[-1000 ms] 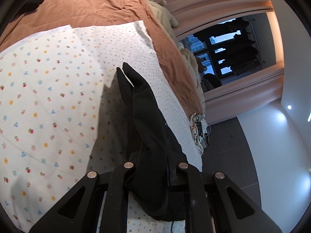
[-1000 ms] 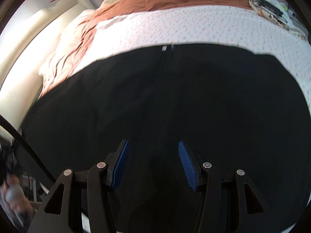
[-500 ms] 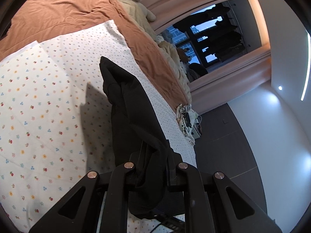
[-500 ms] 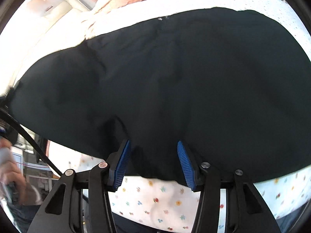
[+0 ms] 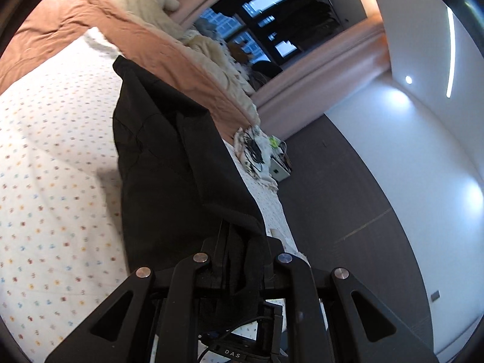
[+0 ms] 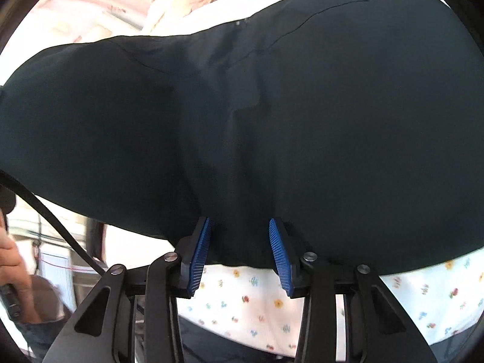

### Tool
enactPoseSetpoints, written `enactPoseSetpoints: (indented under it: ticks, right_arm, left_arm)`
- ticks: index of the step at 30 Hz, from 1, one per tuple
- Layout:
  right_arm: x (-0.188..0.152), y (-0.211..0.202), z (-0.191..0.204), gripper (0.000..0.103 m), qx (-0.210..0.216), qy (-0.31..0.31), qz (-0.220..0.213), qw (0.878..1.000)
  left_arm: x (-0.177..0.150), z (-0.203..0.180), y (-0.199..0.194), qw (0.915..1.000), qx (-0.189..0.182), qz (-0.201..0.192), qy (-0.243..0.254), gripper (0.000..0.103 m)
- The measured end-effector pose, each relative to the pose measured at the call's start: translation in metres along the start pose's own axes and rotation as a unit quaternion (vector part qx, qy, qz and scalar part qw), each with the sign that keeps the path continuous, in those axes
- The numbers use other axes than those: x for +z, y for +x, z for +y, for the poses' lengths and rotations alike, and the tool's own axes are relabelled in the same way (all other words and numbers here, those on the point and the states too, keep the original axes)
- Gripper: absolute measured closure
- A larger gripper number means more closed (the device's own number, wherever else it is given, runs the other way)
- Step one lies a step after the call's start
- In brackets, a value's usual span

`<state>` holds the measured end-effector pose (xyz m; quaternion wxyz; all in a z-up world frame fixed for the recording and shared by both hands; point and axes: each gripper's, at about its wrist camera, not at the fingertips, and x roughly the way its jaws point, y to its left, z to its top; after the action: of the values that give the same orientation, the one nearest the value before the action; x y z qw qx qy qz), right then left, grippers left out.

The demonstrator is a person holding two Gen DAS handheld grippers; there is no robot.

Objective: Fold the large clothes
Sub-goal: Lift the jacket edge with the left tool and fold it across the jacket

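Left tool (image 5: 242, 260) is pinching a bunched edge of the black garment (image 5: 169, 163), its fingers pressed together on the cloth; from the grip the garment is stretching away in a long draped band over the bed's flower-print sheet (image 5: 51, 157), its far end lying near the brown blanket (image 5: 145, 42). Right tool (image 6: 239, 251) is holding its blue pads (image 6: 198, 254) spread, with the near hem of the black garment (image 6: 272, 115) sitting between them; whether the pads are touching the cloth cannot be told. In the right wrist view the garment is spreading wide above the flower-print sheet (image 6: 251, 308), which is showing just below the hem.
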<state>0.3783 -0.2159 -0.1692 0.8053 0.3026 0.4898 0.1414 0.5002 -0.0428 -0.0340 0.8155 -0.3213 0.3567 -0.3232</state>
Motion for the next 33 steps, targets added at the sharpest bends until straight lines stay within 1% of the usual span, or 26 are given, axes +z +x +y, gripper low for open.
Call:
enactPoseSetpoints:
  ticks: [5, 10, 11, 16, 21, 22, 23, 26, 28, 31, 32, 33]
  right_arm:
    - [0.006, -0.040, -0.022, 0.065, 0.003, 0.007, -0.047, 0.999]
    - [0.002, -0.083, -0.063, 0.065, -0.001, 0.033, -0.089, 0.996]
    - [0.000, -0.093, -0.076, 0.065, -0.003, 0.044, -0.100, 0.994]
    - [-0.013, -0.123, -0.129, 0.065, -0.017, 0.091, -0.132, 0.987]
    - [-0.028, -0.143, -0.175, 0.065, -0.029, 0.128, -0.151, 0.980]
    - [-0.028, -0.145, -0.175, 0.065, -0.030, 0.133, -0.154, 0.979]
    - [-0.030, -0.148, -0.185, 0.065, -0.032, 0.141, -0.157, 0.977]
    - [-0.034, -0.152, -0.199, 0.065, -0.036, 0.154, -0.165, 0.973]
    - [-0.044, -0.162, -0.191, 0.065, -0.037, 0.159, -0.172, 0.972]
    - [-0.051, -0.175, -0.203, 0.065, -0.036, 0.163, -0.183, 0.969]
    - [-0.051, -0.172, -0.188, 0.065, -0.036, 0.164, -0.185, 0.968]
    - [-0.061, -0.180, -0.182, 0.065, -0.036, 0.164, -0.187, 0.968]
  left_arm:
    - [-0.002, -0.032, 0.043, 0.9987, -0.009, 0.042, 0.028, 0.088]
    - [-0.012, -0.048, 0.092, 0.9955, -0.011, 0.084, 0.041, 0.088]
    - [-0.015, -0.050, 0.104, 0.9945, -0.010, 0.095, 0.043, 0.088]
    - [-0.041, -0.053, 0.165, 0.9867, 0.013, 0.154, 0.051, 0.088]
    - [-0.068, -0.054, 0.210, 0.9782, 0.028, 0.199, 0.053, 0.088]
    - [-0.072, -0.056, 0.216, 0.9768, 0.030, 0.205, 0.056, 0.088]
    - [-0.077, -0.060, 0.223, 0.9749, 0.032, 0.212, 0.060, 0.088]
    - [-0.091, -0.066, 0.240, 0.9690, 0.035, 0.233, 0.074, 0.088]
    - [-0.101, -0.070, 0.250, 0.9653, 0.037, 0.246, 0.079, 0.088]
    - [-0.113, -0.072, 0.265, 0.9597, 0.049, 0.264, 0.084, 0.088]
    - [-0.119, -0.073, 0.270, 0.9579, 0.053, 0.269, 0.086, 0.088]
    - [-0.123, -0.074, 0.275, 0.9562, 0.056, 0.273, 0.088, 0.088]
